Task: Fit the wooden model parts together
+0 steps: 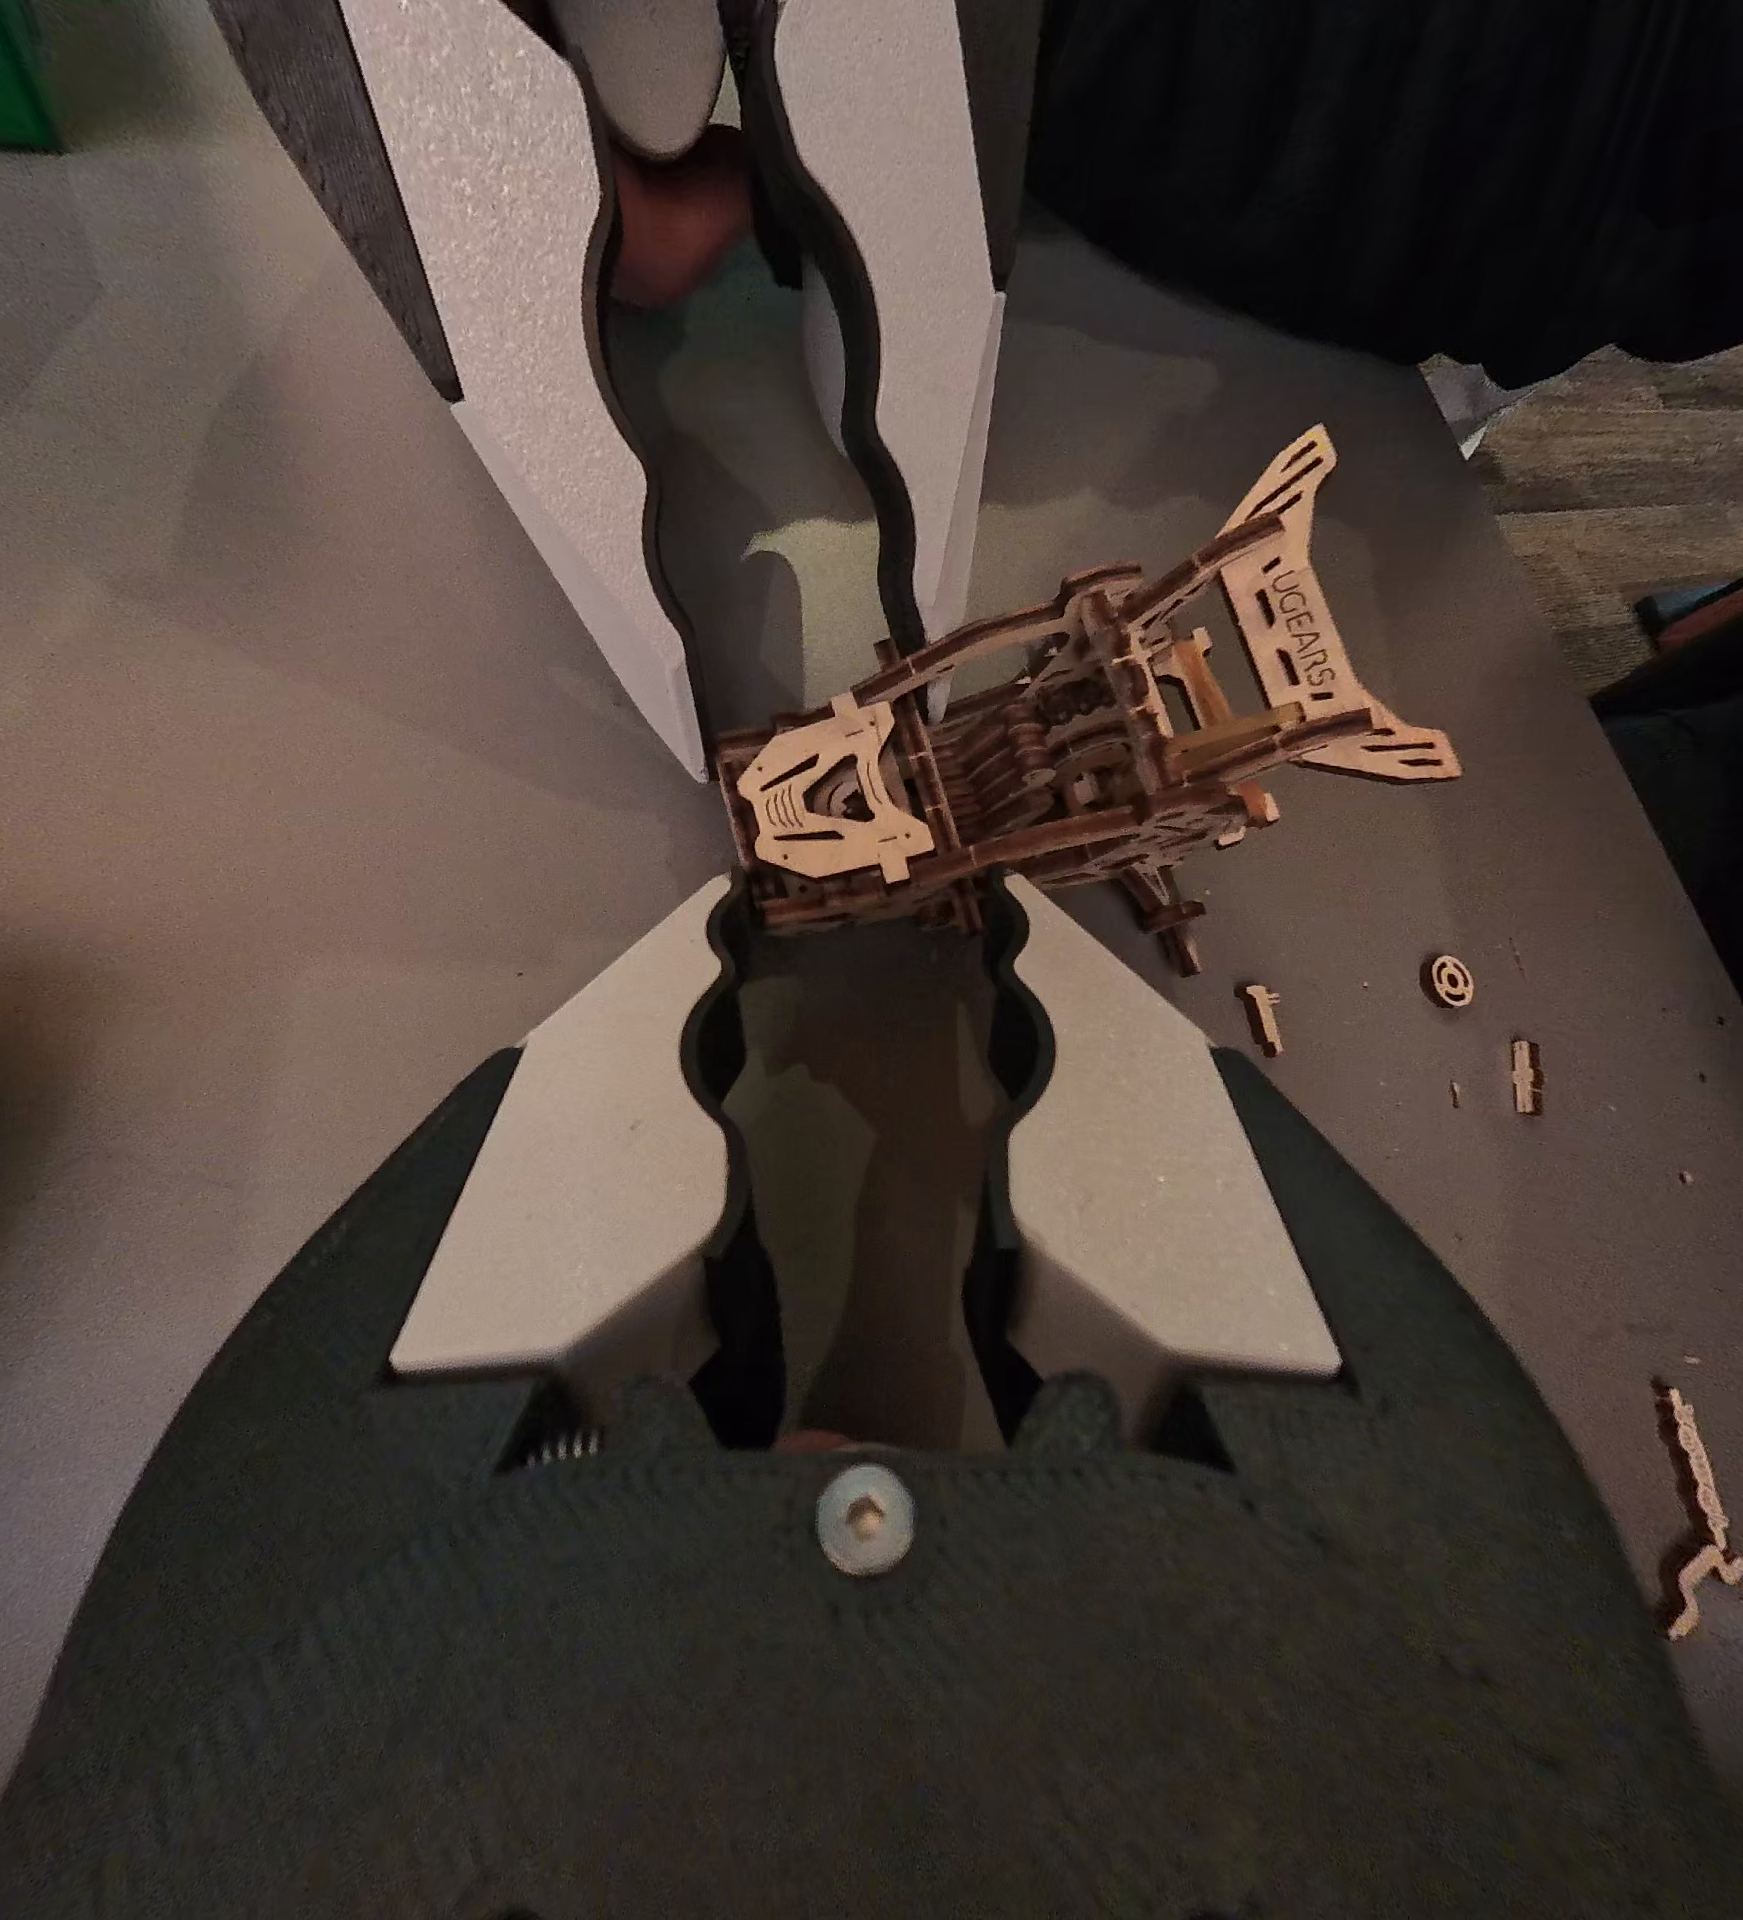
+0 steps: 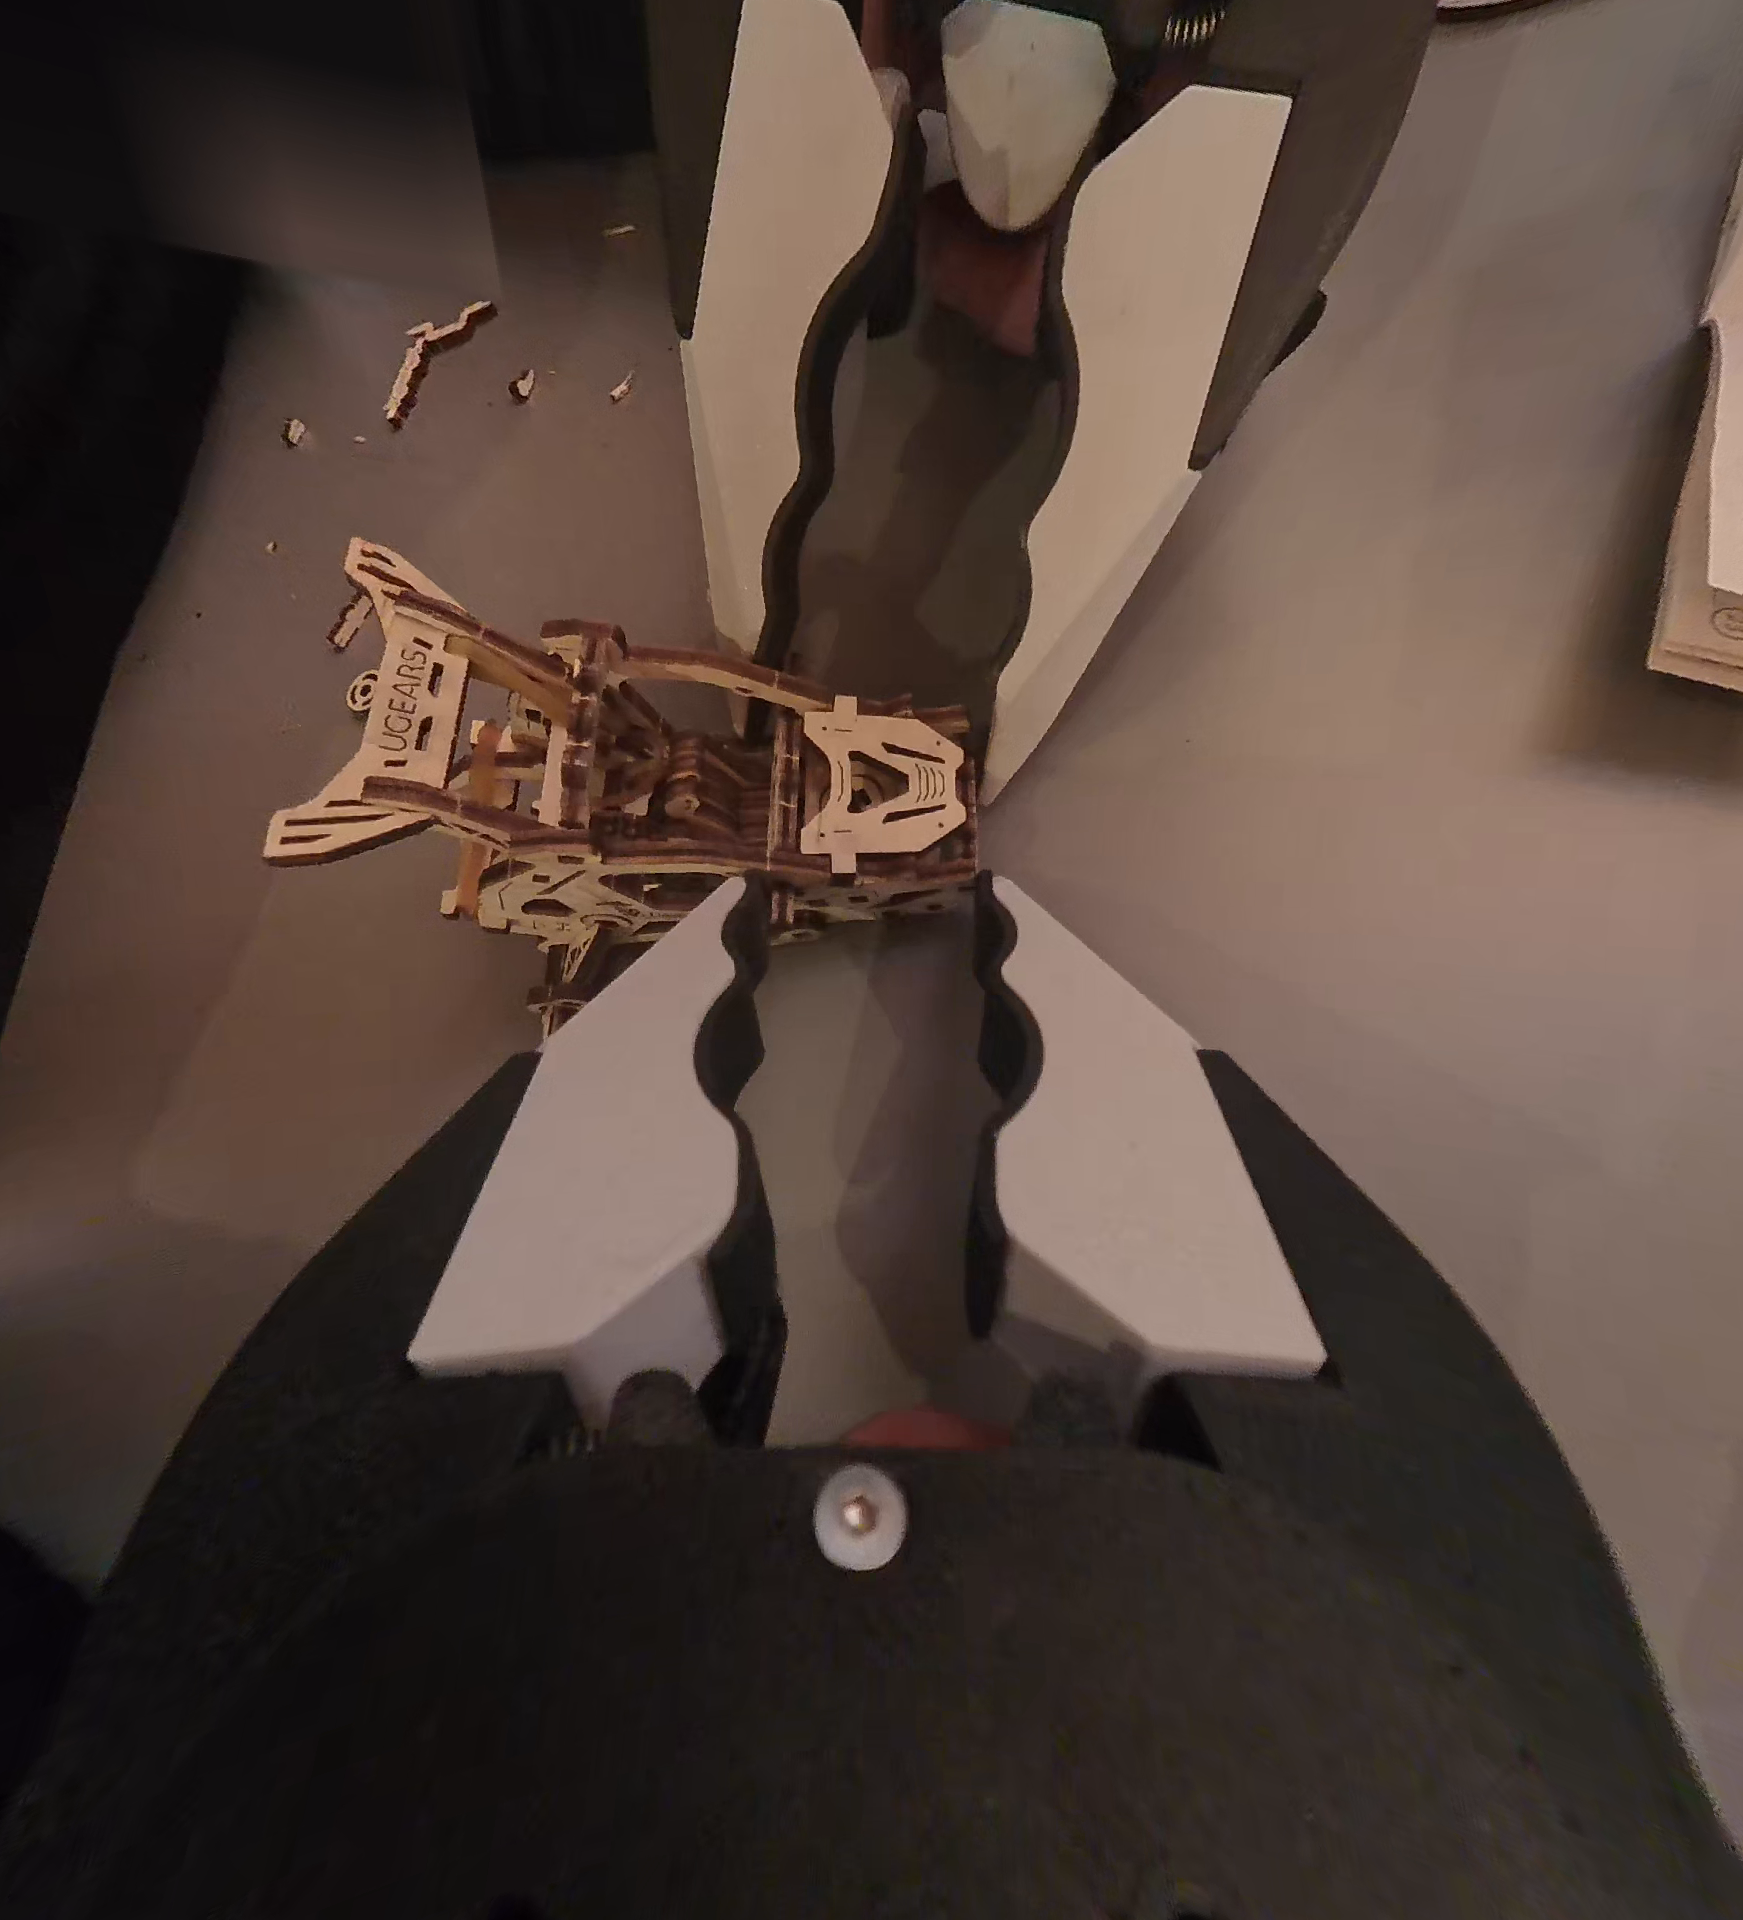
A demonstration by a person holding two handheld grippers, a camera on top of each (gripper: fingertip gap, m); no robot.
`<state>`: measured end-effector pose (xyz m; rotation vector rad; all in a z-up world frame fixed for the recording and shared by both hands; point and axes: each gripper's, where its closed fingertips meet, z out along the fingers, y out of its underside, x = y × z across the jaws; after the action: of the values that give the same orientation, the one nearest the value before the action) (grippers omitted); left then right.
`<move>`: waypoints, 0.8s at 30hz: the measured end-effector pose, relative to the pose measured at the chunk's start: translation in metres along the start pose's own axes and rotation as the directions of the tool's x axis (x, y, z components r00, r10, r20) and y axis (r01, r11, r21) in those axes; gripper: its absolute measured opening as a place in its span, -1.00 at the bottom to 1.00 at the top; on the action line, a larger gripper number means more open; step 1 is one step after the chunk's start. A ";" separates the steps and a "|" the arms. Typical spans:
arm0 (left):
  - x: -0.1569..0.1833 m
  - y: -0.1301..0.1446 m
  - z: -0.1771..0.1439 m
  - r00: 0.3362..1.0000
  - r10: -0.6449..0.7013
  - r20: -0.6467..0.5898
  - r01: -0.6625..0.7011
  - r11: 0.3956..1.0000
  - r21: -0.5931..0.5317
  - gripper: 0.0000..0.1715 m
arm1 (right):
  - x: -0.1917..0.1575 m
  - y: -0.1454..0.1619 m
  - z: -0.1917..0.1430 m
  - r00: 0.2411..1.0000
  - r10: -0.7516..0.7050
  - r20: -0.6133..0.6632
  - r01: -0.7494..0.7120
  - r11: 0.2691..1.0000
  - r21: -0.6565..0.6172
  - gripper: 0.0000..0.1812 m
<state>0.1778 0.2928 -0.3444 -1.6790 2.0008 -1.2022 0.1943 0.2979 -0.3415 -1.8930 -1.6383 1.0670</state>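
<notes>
both tongs (image 1: 862, 894) (image 2: 862, 894) grip the wooden model (image 1: 1002, 769), its underside hidden.

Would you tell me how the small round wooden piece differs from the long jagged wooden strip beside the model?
The round wooden piece is a small disc with curved cut-outs; the jagged wooden strip is long, thin and ragged-edged. The round wooden piece lies close to the wooden model; the jagged wooden strip lies farther from it. Both are pale wood, lying flat and loose on the grey table.
</notes>
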 end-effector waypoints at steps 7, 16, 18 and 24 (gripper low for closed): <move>0.001 0.000 0.000 1.000 -0.002 0.005 0.002 1.000 0.003 -0.49 | 0.000 0.000 0.000 1.000 0.010 -0.002 -0.010 1.000 0.006 -0.59; 0.001 0.001 0.000 1.000 0.019 0.004 -0.019 1.000 -0.006 -0.51 | -0.001 0.000 0.000 1.000 0.002 -0.005 -0.002 1.000 0.003 -0.59; 0.001 0.002 0.000 1.000 0.025 0.002 -0.025 1.000 -0.008 -0.52 | -0.001 0.000 0.000 1.000 -0.002 -0.006 0.002 1.000 0.002 -0.59; 0.001 0.002 0.000 0.999 0.045 -0.003 -0.045 0.999 -0.016 -0.52 | -0.001 0.000 0.001 1.000 0.008 -0.003 -0.008 1.000 0.003 -0.59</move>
<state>0.1757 0.2918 -0.3454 -1.6311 2.0441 -1.1767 0.1939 0.2966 -0.3415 -1.8996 -1.6286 1.0687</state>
